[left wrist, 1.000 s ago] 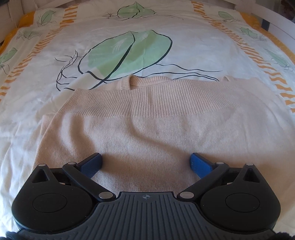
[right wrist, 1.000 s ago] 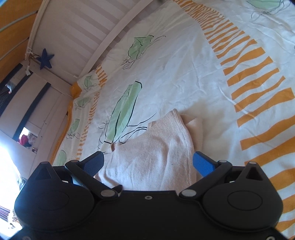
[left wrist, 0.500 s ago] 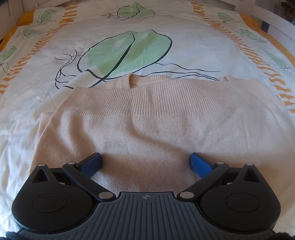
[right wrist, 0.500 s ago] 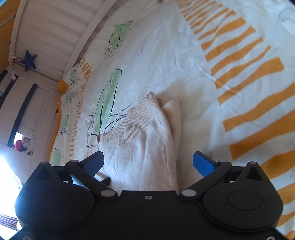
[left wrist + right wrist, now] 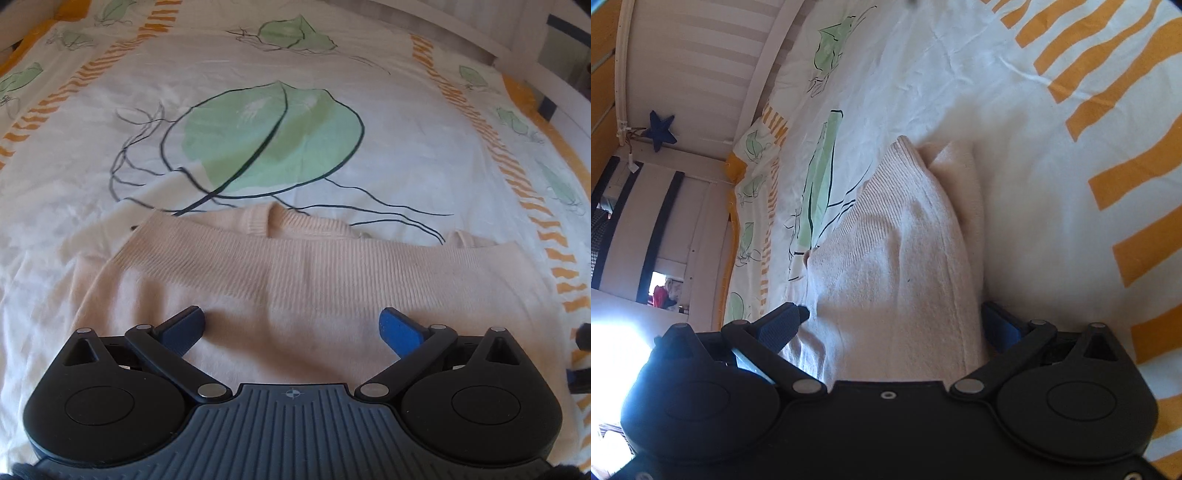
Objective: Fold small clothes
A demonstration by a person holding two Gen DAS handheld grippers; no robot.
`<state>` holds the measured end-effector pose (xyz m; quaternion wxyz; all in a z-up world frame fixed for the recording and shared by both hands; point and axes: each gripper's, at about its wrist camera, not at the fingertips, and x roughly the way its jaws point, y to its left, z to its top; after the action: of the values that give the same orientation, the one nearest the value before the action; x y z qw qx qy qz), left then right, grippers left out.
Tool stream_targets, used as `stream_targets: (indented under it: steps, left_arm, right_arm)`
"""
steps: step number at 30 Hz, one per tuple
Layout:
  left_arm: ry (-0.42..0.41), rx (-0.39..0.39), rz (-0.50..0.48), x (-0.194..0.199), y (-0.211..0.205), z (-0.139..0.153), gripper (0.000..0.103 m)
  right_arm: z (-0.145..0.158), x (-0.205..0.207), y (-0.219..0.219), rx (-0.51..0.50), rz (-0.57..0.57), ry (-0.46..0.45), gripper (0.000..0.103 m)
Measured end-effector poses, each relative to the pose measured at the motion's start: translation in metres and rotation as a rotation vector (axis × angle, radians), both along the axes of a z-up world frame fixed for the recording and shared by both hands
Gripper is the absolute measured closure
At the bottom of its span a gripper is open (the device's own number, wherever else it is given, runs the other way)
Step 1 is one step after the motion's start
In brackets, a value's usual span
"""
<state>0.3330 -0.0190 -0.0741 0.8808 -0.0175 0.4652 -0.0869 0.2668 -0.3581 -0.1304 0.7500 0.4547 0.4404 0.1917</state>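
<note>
Pale peach knitted sweater (image 5: 314, 288) lies flat on white bedsheet with green leaf print and orange stripes (image 5: 258, 92), already folded once by the look of it: ribbed hem band runs 9 to 3 o'clock across left wrist view, neckline peeking at 12 beyond it. Long axis is side to side from the left gripper (image 5: 291, 326). Left gripper's blue pads spread wide, nothing between them but flat knit below; looks hovering or resting over near edge, contact unclear. Right gripper (image 5: 894, 321) fingers also spread apart, straddling the sweater's end, fabric running between them toward 12 o'clock; edge not pinched. Right gripper sits at the short end, so likely nearer for the next fold across the long axis. Knit is soft, thick, slightly rumpled at far right corner, second layer showing underneath
</note>
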Motion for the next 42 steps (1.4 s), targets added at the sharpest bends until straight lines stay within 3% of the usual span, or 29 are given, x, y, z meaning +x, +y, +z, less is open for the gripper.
stream_targets:
  steps: [5,11,21,25,31,42]
  left_arm:
    - [0.009,0.054,-0.019,0.016,-0.019,-0.013,0.0]
    - [0.013,0.045,-0.014,0.018,-0.016,-0.014,0.0]
    - [-0.033,-0.064,-0.062,-0.044,0.002,0.009,0.001]
    - [-0.022,-0.112,-0.072,-0.069,0.018,0.012,0.001]
    - [-0.046,-0.1,-0.054,-0.086,0.052,0.019,0.001]
    - [-0.094,-0.114,0.029,-0.07,0.121,0.018,0.001]
  right_arm:
    - [0.001,0.0,0.002,-0.008,0.01,-0.011,0.0]
    - [0.002,-0.001,0.006,-0.017,0.017,-0.024,0.0]
    - [0.002,-0.002,0.011,-0.033,0.026,-0.05,0.0]
    - [0.003,-0.003,0.017,-0.068,0.054,-0.085,0.0]
    - [0.006,-0.004,0.025,-0.121,0.088,-0.133,0.0]
    - [0.009,-0.011,0.031,-0.167,0.128,-0.229,0.0]
